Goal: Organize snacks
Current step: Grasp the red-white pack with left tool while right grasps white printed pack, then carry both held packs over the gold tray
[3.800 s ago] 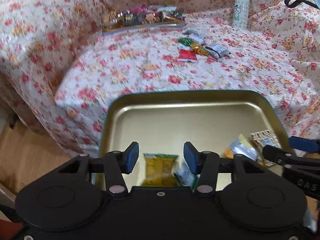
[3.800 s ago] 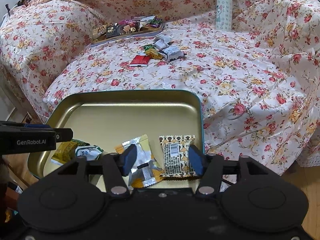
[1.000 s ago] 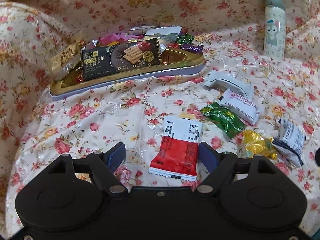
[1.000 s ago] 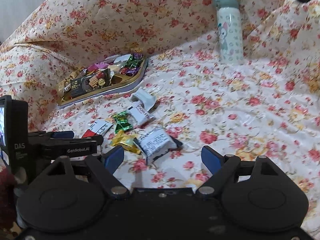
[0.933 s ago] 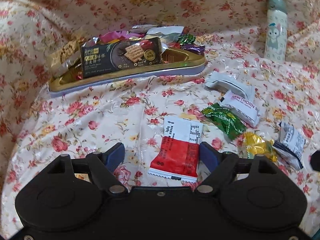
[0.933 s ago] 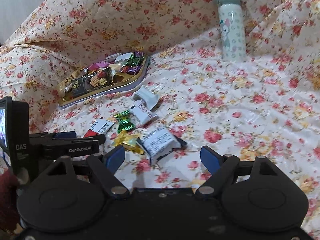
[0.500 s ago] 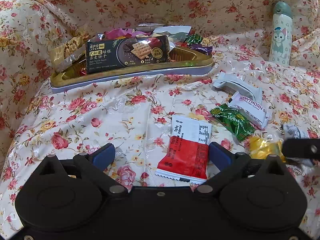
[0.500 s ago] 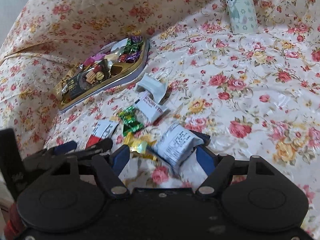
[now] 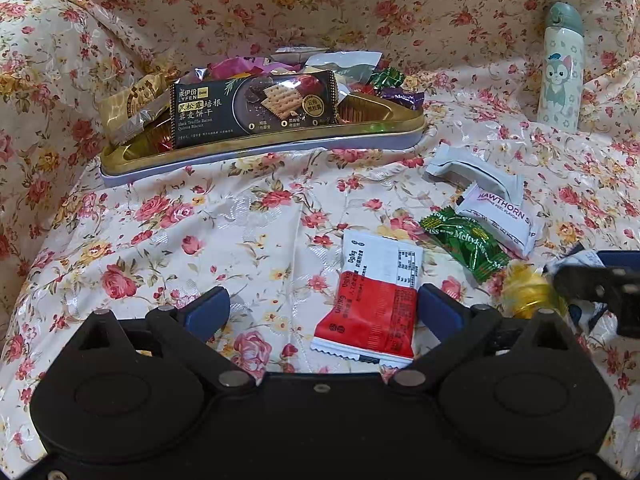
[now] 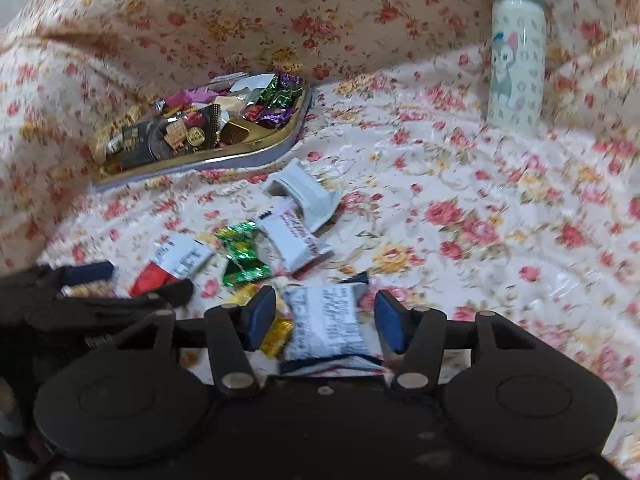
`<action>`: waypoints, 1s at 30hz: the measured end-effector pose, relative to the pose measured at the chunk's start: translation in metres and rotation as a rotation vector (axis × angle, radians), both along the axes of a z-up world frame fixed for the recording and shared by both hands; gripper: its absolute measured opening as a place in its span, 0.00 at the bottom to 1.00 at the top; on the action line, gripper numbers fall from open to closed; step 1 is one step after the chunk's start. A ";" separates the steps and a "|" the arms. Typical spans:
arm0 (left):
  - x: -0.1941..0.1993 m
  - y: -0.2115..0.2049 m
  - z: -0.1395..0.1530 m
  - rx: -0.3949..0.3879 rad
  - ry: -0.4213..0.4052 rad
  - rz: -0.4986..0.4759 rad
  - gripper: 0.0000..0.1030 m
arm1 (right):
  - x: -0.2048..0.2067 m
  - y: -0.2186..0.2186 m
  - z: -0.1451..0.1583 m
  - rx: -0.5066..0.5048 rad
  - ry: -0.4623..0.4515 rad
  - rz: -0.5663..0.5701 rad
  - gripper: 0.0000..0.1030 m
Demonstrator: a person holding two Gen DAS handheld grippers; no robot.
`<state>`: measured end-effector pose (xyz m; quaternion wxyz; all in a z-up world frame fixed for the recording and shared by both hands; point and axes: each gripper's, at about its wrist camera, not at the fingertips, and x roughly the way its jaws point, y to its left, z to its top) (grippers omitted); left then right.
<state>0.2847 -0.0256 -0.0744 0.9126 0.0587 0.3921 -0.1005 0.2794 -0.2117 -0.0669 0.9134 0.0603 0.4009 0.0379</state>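
1. Right gripper (image 10: 326, 322): jaws narrowed and just been closing around the white crinkled snack packet with black print (image 10: 326, 328), pads not yet pressing.
2. Finish squeezing across its middle; avoid the yellow foil candy (image 10: 278, 336) beside it.
3. Left gripper (image 9: 320, 312): spread wide over the red-and-white flat sachet (image 9: 374, 308) on the floral cloth (image 9: 248, 216).

Right-wrist view motion-blurred; yellow candy (image 10: 276, 334) half hidden behind jaws.
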 end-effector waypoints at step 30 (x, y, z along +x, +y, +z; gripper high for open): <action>0.007 -0.023 0.011 0.066 -0.001 -0.185 0.60 | -0.016 0.000 -0.009 -0.082 -0.045 0.094 0.35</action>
